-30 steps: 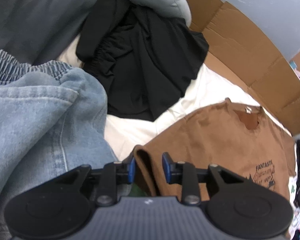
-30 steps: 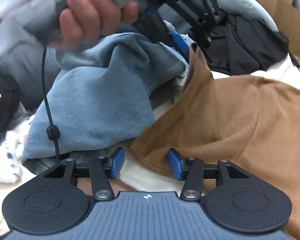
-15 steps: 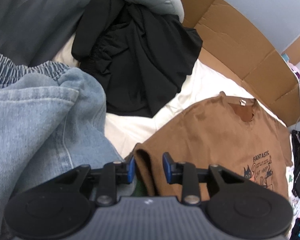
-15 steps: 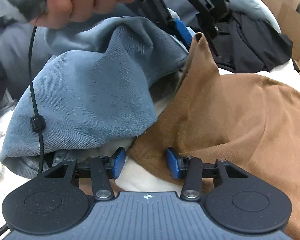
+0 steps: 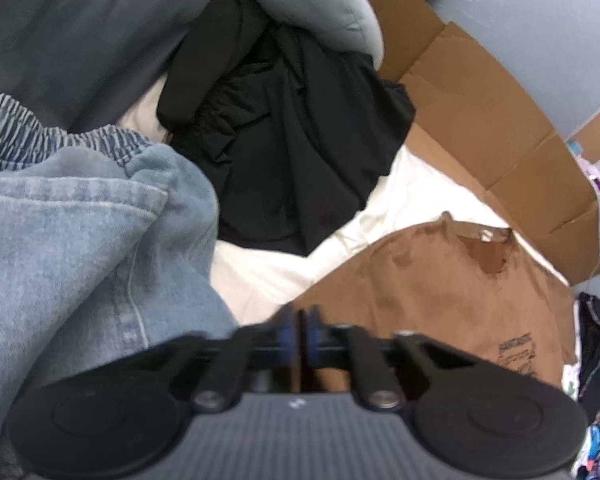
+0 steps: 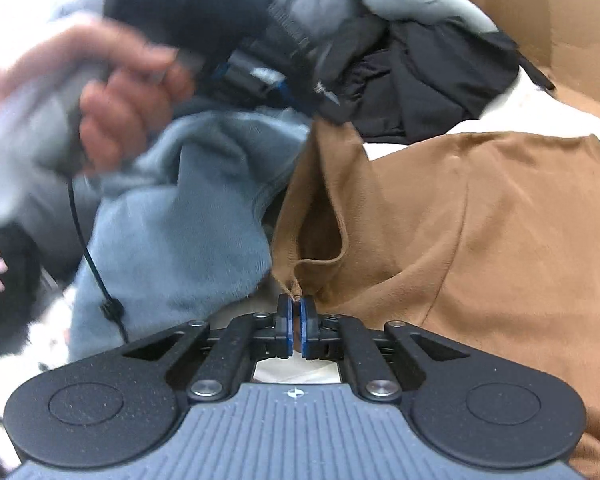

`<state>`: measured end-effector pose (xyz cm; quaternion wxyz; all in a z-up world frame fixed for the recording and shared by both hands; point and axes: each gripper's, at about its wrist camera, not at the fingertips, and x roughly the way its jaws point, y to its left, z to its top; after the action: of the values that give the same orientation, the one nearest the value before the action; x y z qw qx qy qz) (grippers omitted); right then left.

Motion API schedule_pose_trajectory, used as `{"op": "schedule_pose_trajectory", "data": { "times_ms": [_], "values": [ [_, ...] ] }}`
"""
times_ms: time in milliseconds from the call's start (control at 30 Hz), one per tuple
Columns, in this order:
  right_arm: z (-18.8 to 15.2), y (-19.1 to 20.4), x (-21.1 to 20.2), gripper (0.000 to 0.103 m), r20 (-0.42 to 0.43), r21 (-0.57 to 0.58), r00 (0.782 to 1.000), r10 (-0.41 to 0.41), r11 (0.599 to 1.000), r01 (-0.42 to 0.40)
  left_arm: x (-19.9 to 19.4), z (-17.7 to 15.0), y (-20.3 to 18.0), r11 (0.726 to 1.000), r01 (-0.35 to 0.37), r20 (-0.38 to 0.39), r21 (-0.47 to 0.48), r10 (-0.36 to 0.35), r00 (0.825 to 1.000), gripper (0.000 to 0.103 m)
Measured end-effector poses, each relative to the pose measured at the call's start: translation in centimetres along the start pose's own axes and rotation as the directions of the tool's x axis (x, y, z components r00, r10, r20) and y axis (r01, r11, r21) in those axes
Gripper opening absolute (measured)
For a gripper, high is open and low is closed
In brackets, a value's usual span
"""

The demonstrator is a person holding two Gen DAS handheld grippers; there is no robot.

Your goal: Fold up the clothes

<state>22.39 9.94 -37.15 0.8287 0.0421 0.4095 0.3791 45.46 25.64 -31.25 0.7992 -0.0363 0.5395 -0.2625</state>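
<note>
Both sets of fingers clamped on the brown t-shirt (image 6: 480, 216): my right gripper (image 6: 296, 322) pinches a hem corner, my left gripper (image 5: 300, 330) grips the edge further along the same side. Shirt body spreads ahead and right of both grippers on the white bed sheet (image 5: 276, 272), collar (image 5: 488, 240) at the far end, long axis running away from me. Blue jeans (image 5: 80, 240) bunched left of the fingers.
</note>
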Motion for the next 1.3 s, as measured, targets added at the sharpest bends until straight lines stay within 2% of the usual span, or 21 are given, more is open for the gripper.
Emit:
{"op": "schedule_pose_trajectory", "data": {
  "times_ms": [67, 367, 500, 833, 1067, 1167, 1300],
  "values": [
    [0.3, -0.2, -1.0, 0.001, 0.014, 0.031, 1.000, 0.023, 0.999, -0.023, -0.5, -0.1, -0.4, 0.999, -0.034, 0.026, 0.019, 0.033, 0.999, 0.003],
    [0.6, 0.7, -3.1, 0.001, 0.042, 0.078, 0.990, 0.136, 0.987, -0.139, -4.2, 0.8, -0.9, 0.996, -0.091, 0.089, 0.006, 0.090, 0.992, 0.003],
    [1.0, 1.4, -3.0, 0.000, 0.035, 0.100, 0.984, 0.177, 0.979, -0.180, -5.4, 1.3, -1.4, 0.987, -0.158, 0.098, 0.033, 0.154, 0.983, 0.003],
    [1.9, 2.6, -0.9, 0.000, 0.005, 0.141, 0.974, 0.228, 0.964, -0.226, -6.3, 1.5, -0.2, 0.965, -0.258, 0.107, 0.057, 0.251, 0.962, 0.003],
    [1.1, 3.7, 0.5, 0.000, -0.037, 0.144, 0.970, 0.240, 0.962, -0.233, -5.3, 1.0, 0.7, 0.956, -0.284, 0.094, 0.075, 0.277, 0.956, 0.004],
    [0.9, 4.5, 0.4, 0.000, -0.040, 0.112, 0.969, 0.245, 0.964, -0.239, -4.9, 0.8, 1.1, 0.952, -0.295, 0.089, 0.083, 0.288, 0.953, 0.009],
    [0.8, 4.2, -0.6, 0.000, -0.022, 0.112, 0.969, 0.245, 0.964, -0.241, -4.4, 0.6, 1.5, 0.946, -0.311, 0.085, 0.095, 0.303, 0.949, 0.010]
  ]
}}
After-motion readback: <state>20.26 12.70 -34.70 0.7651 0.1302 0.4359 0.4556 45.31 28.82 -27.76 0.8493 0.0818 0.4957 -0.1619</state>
